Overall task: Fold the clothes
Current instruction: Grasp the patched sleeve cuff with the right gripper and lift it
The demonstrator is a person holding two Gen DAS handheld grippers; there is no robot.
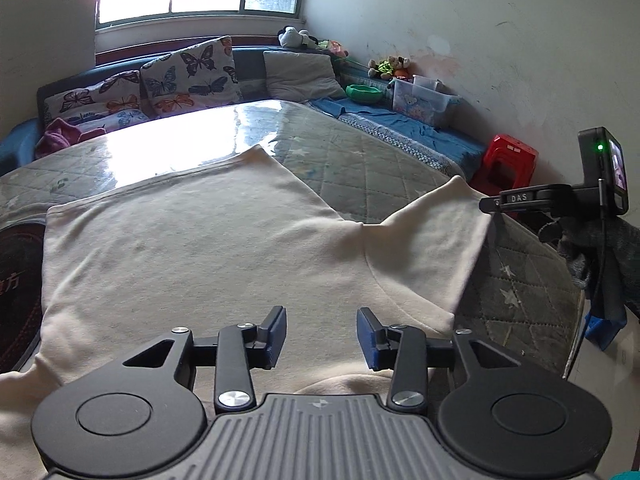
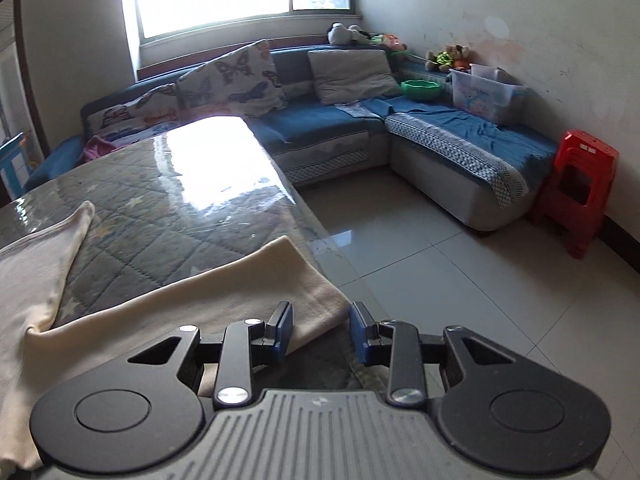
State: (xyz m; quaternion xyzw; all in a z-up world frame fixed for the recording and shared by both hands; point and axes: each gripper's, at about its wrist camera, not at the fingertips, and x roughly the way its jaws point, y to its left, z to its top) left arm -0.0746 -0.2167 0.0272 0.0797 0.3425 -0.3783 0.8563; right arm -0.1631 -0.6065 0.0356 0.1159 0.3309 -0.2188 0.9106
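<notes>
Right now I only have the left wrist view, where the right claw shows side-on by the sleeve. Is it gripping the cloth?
Observer: No. The right wrist view shows the right claw open, and the sleeve end lies flat beneath the gap, unpinched.
Operator: Where on the table does that sleeve end sit?
Observer: Right at the table edge. The tiled floor shows just beyond the cloth.

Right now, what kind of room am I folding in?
Most likely a home living room: a blue corner sofa with butterfly cushions, soft toys by the window, and a red plastic stool.
</notes>
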